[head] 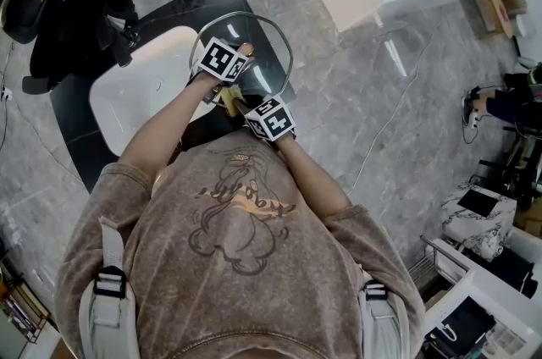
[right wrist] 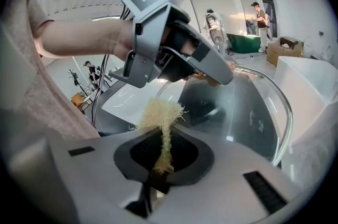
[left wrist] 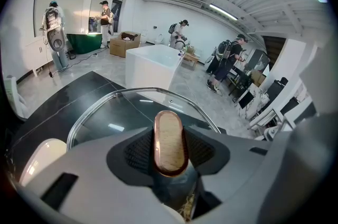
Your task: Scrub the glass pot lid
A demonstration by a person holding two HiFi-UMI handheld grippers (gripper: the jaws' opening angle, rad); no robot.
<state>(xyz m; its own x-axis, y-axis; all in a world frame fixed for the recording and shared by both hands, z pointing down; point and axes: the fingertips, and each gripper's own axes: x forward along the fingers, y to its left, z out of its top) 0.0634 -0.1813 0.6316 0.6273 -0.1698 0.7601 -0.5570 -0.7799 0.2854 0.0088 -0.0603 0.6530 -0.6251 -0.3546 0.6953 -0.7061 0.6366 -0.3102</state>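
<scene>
- Right gripper – nearest the person, below the glass pot lid. Its jaws are pinched almost together on one wad of pale fibre scrubber. The tuft stands up past the pads, probably so that fibre rather than plastic meets the glass.
- I cannot tell whether the scrubber touches the lid; it sits just beside the lower edge.
- Left gripper – at the lid's centre, jaws partly apart and clamped on the lid's single wood-topped knob. Holding it by the knob likely keeps the glass free for rubbing and lets the lid be turned.
- The lid is lifted and tilted, with one face turned toward the scrubber.
- Under and left of the lid is one white basin, set in a black counter – a sensible spot for drips.
- Count: two grippers, one lid, one knob, one scrubber, one basin.
- Far beyond the lid, at least four people stand about the room.
</scene>
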